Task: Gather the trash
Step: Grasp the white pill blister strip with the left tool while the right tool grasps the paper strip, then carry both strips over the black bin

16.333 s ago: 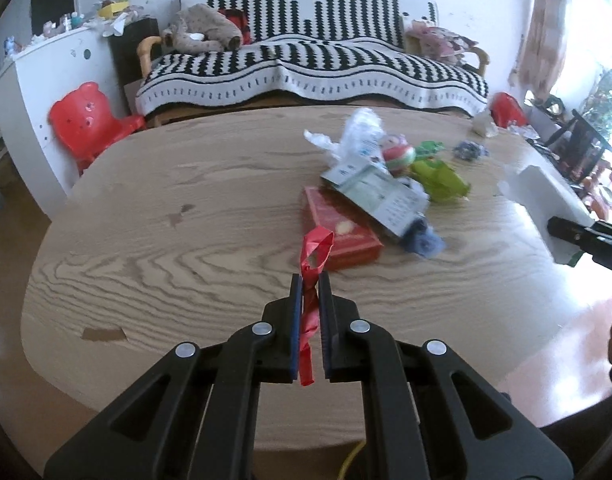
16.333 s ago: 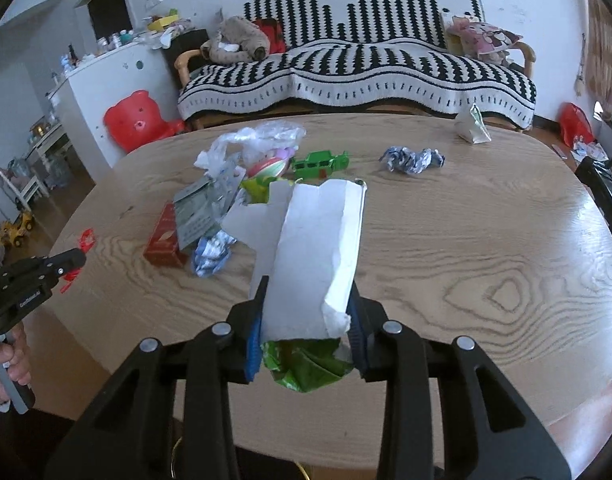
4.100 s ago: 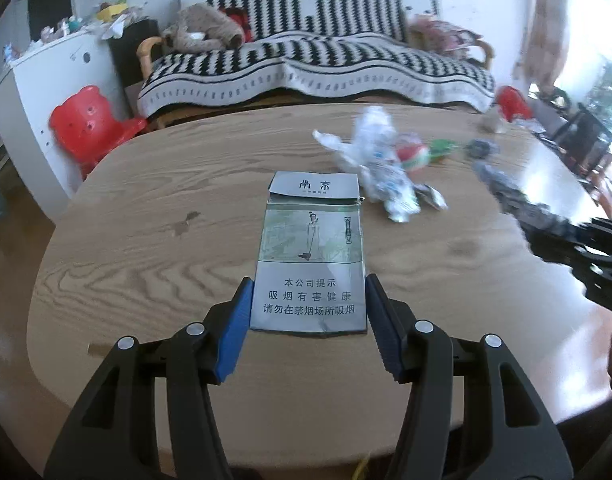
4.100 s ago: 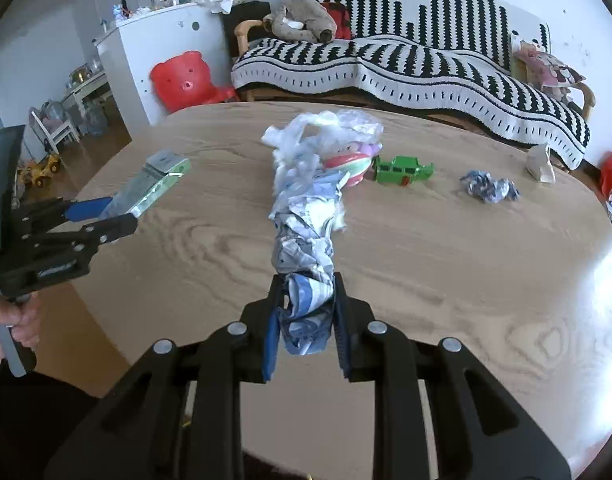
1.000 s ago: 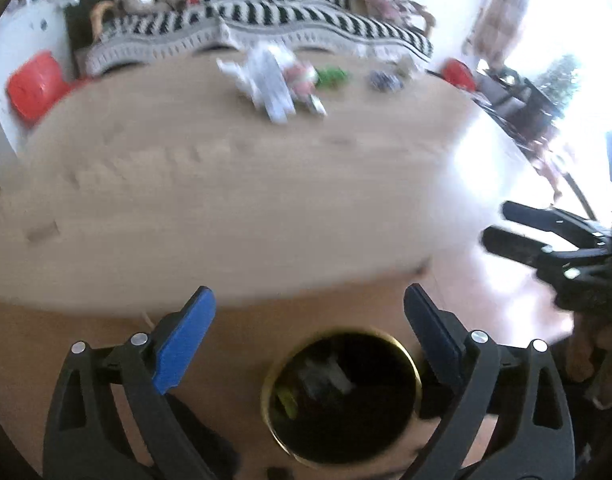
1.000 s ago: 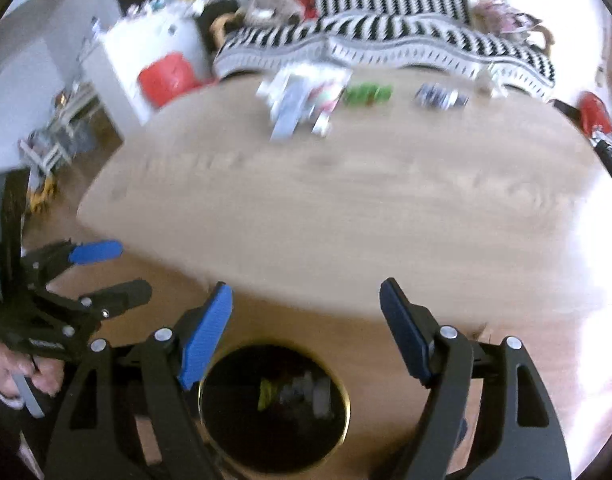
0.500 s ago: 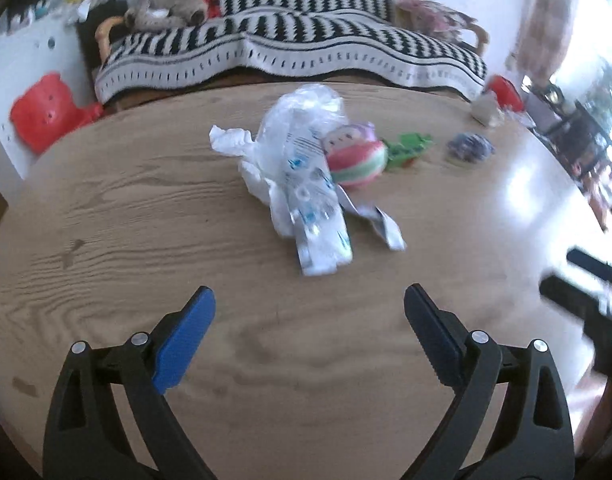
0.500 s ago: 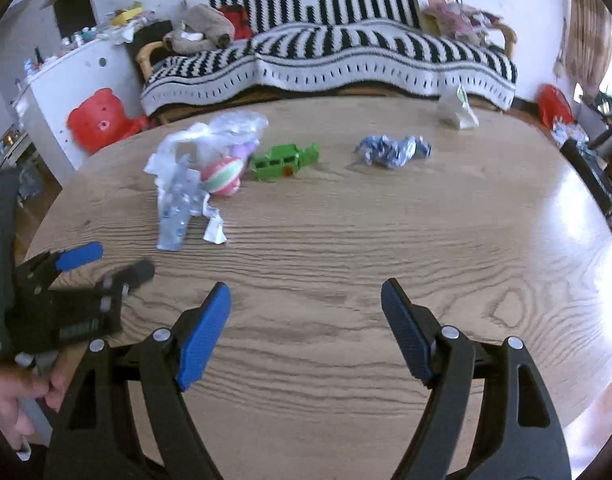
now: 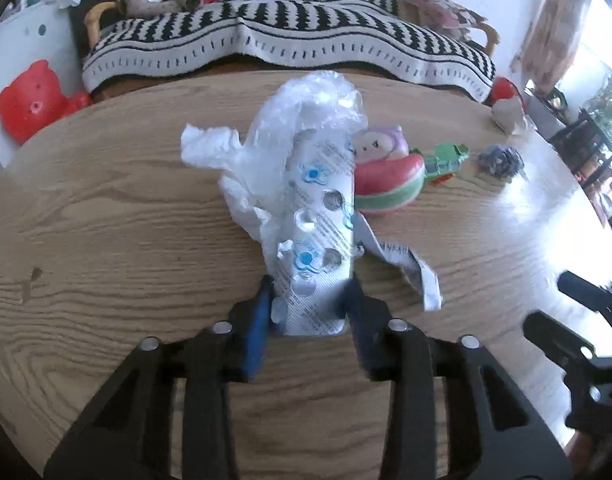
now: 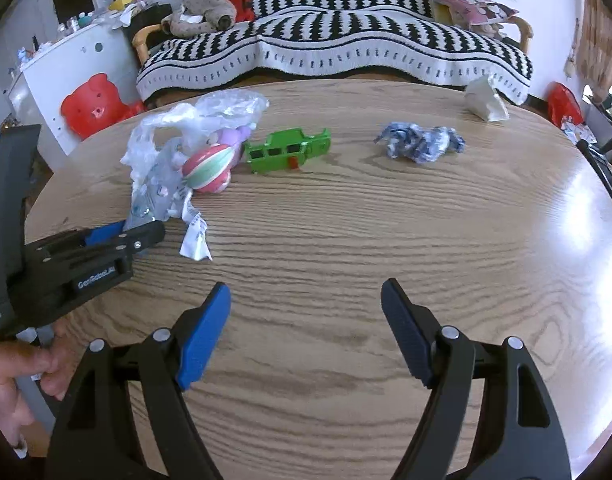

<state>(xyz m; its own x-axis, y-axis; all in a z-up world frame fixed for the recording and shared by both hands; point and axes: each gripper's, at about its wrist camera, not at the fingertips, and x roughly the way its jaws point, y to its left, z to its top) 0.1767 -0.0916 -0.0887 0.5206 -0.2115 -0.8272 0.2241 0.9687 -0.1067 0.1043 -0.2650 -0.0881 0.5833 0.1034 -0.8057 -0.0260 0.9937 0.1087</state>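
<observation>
Wooden worktop [image 10: 386,240] carries the trash: the left tool [image 9: 308,304], jaws just closing, pinches the near end of the blister pack [image 9: 320,224] to lift it, while the right tool [image 10: 306,320] hangs wide open and empty near the crumpled blue wrapper [image 10: 420,142] farther right.

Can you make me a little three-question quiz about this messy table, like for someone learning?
1. True or false: the left gripper has its fingers around the silver pill sheet.
2. Which is closest to the green toy? A) crumpled blue wrapper B) striped ball C) white paper lump
3. Fill in: the right gripper holds ____.

Key: 1 true; 2 B; 3 nothing.
</observation>
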